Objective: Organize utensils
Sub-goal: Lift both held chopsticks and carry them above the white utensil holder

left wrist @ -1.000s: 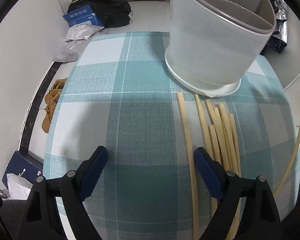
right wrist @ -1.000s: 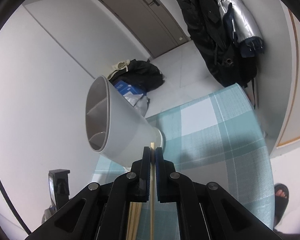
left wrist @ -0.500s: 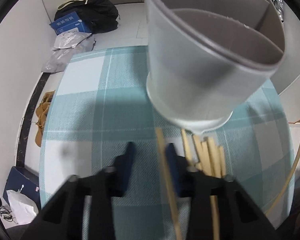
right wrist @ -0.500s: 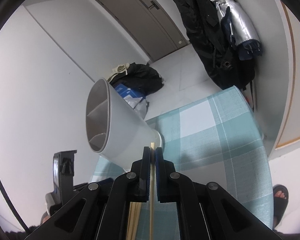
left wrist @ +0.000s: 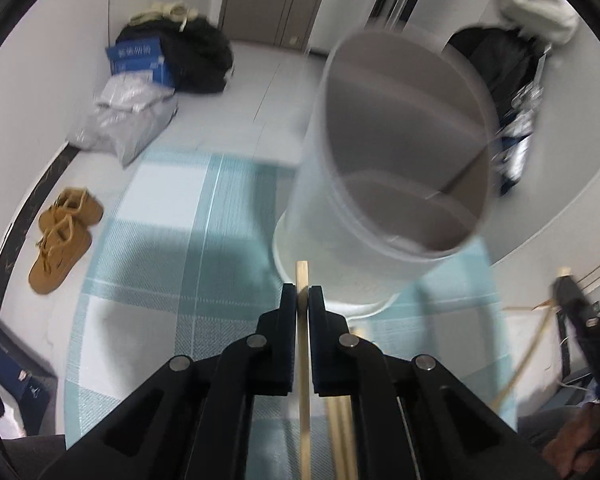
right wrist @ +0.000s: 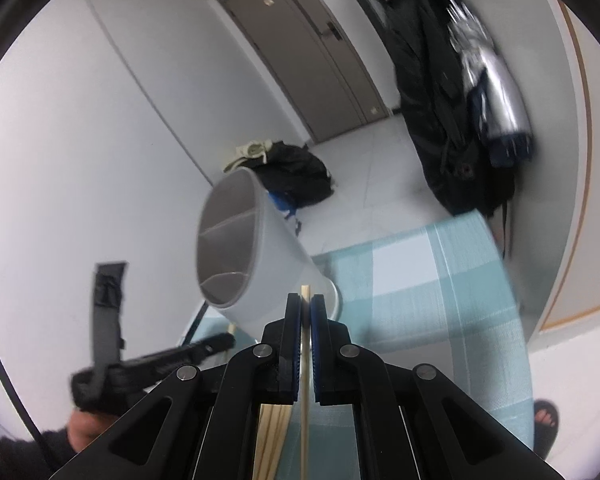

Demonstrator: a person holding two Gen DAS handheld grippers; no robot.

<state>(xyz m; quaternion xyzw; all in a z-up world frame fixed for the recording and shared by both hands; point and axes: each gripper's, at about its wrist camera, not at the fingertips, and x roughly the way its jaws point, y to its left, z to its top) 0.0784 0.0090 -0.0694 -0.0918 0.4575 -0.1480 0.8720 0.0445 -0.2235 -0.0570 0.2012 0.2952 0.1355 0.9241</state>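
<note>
Left gripper (left wrist: 302, 298): blue-padded jaws pinched on a single wooden chopstick (left wrist: 303, 344), whose squared tip stands just proud of the pads and points toward the holder. Right gripper (right wrist: 306, 306): jaws likewise clamped on a second wooden chopstick (right wrist: 305, 364), tip showing just past the pads.

Below and behind the left gripper, the remaining loose chopsticks (left wrist: 342, 420) lie together on the tablecloth, just right of the held one. The same bundle shows under the right gripper's body.

Directly ahead of both grippers stands the grey utensil holder (left wrist: 384, 184), a round tub with inner dividers forming compartments, on a white base. It rests on the teal-and-white checked tablecloth (left wrist: 148, 264). In the left view the holder is motion-blurred; nothing can be made out inside its compartments.

In the right view the left gripper appears at lower left, beside the holder, blurred.

Surroundings: brown shoes (left wrist: 62, 236) on the floor left of the table, a black bag (right wrist: 296, 178) near the door, dark coats (right wrist: 440, 112) hanging at right
</note>
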